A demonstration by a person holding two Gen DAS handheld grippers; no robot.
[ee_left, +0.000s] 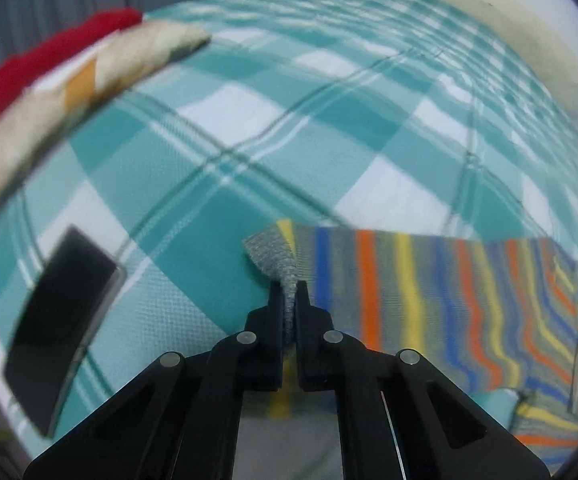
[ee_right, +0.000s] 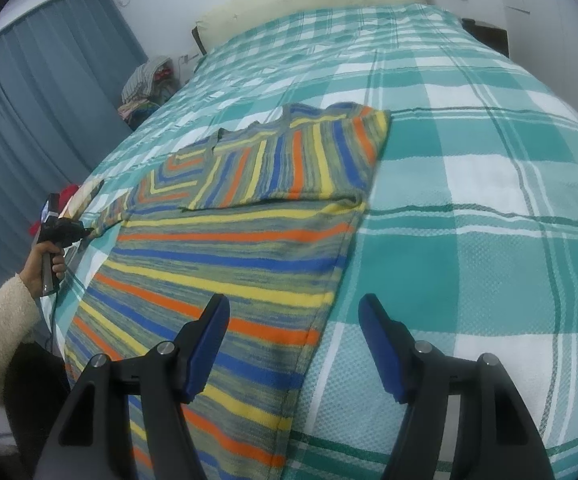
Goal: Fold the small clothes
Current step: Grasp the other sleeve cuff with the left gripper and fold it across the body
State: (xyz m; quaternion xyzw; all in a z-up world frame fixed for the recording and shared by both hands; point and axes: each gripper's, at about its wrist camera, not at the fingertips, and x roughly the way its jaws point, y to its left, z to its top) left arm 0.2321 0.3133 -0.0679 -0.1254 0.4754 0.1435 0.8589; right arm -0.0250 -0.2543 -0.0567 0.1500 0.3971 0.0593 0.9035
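Left wrist view: left tongs [ee_left: 289, 292] clenched on sleeve cuff [ee_left: 273, 252]; striped sweater [ee_right: 225, 256] stretched rightward toward released right tongs [ee_right: 293, 344] over hem.

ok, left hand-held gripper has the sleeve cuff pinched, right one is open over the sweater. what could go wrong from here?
1. The left hand-held gripper holds only a thin bit of the cuff; it may slip out when the sleeve is pulled across.
2. The right hand-held gripper pins nothing, so the striped sweater could drag over the bedspread and undo the fold already made.
3. The black phone lies near the cuff and might be swept.
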